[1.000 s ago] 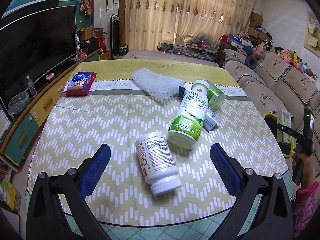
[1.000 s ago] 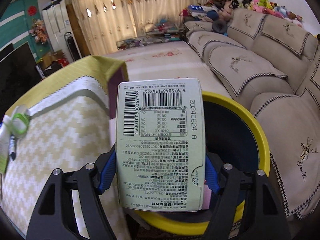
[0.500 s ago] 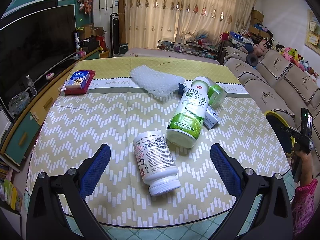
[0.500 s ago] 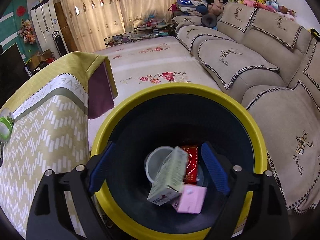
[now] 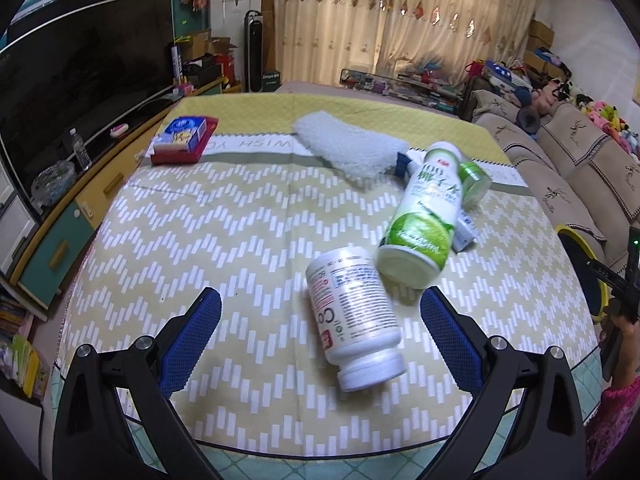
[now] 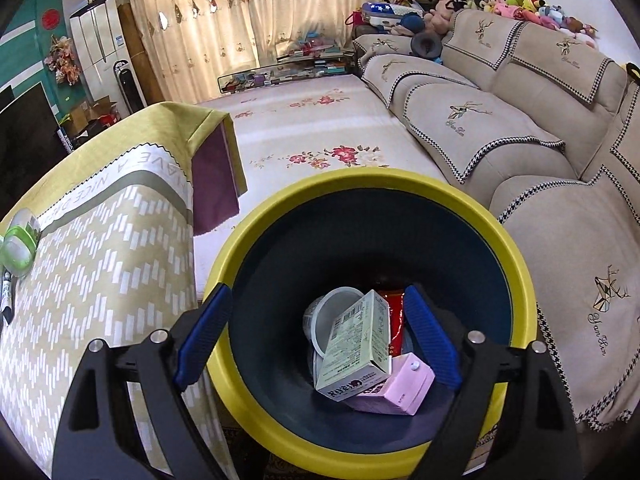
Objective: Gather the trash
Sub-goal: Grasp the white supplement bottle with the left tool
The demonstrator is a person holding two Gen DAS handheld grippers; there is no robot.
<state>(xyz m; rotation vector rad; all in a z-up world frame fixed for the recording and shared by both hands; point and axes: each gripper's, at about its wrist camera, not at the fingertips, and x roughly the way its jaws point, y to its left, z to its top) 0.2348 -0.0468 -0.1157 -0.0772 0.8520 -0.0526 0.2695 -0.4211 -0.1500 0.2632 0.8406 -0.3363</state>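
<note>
The right gripper [image 6: 316, 336] has just been opening, jaws wide and empty, above the bin [image 6: 516, 280]; the carton [image 6: 360, 344] lies inside. The left gripper [image 5: 320, 338], open and empty, hovers over the white bottle [image 5: 354, 316] on the tabletop [image 5: 200, 240]. The green bottle [image 5: 424, 216] also remains.

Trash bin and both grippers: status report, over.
Right gripper open over bin, jaws just widened, carton lying inside. Left gripper open, white bottle between fingers, untouched. Nothing blocking.

The desk [image 5: 224, 240] wears a yellow-green cloth with a white zigzag pattern. On it lie a white bottle [image 5: 354, 316] with a red-and-black label and, just beyond it, a white and green bottle [image 5: 424, 216]. At the desk's far left corner sits a red tray [image 5: 180, 150]. Beside the desk, the bin [image 6: 256, 240] is dark blue with a yellow rim, holding a pale green carton [image 6: 356, 344] and a pink carton [image 6: 400, 392].
</note>
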